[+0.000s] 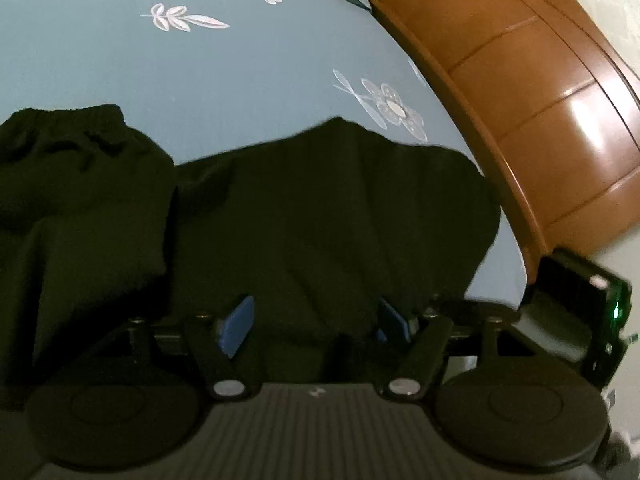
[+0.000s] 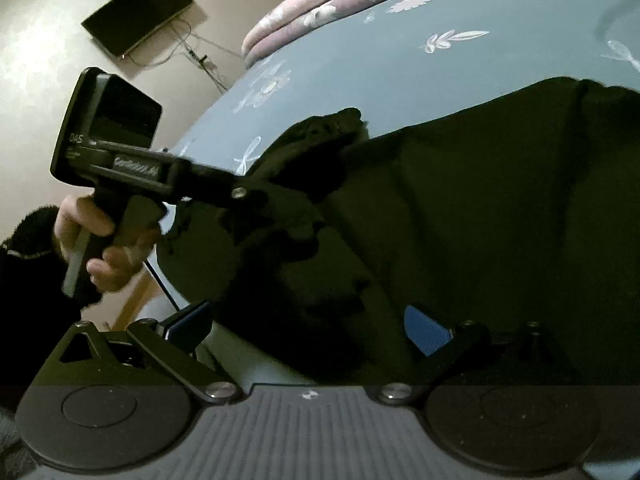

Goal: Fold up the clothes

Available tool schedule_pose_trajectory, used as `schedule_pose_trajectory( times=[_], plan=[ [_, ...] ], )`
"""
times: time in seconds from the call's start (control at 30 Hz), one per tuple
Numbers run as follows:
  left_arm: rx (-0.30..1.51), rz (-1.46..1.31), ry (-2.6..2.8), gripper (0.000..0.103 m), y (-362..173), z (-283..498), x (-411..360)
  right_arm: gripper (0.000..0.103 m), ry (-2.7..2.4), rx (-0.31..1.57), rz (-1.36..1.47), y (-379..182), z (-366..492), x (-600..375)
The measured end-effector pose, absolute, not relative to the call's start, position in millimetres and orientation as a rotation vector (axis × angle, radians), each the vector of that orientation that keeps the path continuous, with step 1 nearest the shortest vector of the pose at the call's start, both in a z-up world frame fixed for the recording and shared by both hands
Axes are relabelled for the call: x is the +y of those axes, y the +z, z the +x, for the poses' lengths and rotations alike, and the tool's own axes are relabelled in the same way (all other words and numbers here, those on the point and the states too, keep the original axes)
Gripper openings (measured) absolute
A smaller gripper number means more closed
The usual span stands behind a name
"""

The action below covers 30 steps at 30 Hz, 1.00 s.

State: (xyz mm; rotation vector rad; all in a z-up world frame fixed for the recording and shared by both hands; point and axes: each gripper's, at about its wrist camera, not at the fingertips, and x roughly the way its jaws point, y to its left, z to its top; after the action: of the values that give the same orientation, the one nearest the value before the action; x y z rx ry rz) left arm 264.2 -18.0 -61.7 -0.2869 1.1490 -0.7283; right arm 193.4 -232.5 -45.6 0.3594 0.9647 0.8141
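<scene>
Dark garment point(image 1: 328, 216) on blue bedsheet point(image 1: 240, 80), both grippers' jaws apart, gripping nothing.

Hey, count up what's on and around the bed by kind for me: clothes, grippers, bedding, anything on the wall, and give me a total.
Dark garments: 1, black garment
Handheld grippers: 2, left gripper, right gripper
Blue floral sheets: 1, sheet
Folded pink quilts: 1, quilt
Wall screens: 1, dark screen
Wooden bed frames: 1, frame
Total: 7
</scene>
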Motion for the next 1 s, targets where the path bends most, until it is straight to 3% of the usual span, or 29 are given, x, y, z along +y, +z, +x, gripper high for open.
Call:
schedule_pose_trajectory(
  times=[0.17, 0.37, 0.73, 1.0],
  plan=[
    [1.171, -0.303, -0.691, 0.068, -70.6, 266.7, -16.1, 0.103, 0.832, 0.978, 0.426, -56.5, 191.7, -223.2],
    [1.136, -0.311, -0.73, 0.071, -62.0, 272.3, -18.3, 0.103, 0.938, 1.05, 0.264, -50.9, 165.5, -209.5],
    [1.275, -0.25, -0.713, 0.072, -86.9, 245.8, -12.8, 0.103, 0.896, 1.003, 0.245, -43.8, 159.3, -214.1],
    [1.119, -0.235, -0.647, 0.072, -35.8, 232.4, 22.1, 0.103, 0.759, 0.791, 0.362, -33.4, 158.9, -253.3]
  ],
)
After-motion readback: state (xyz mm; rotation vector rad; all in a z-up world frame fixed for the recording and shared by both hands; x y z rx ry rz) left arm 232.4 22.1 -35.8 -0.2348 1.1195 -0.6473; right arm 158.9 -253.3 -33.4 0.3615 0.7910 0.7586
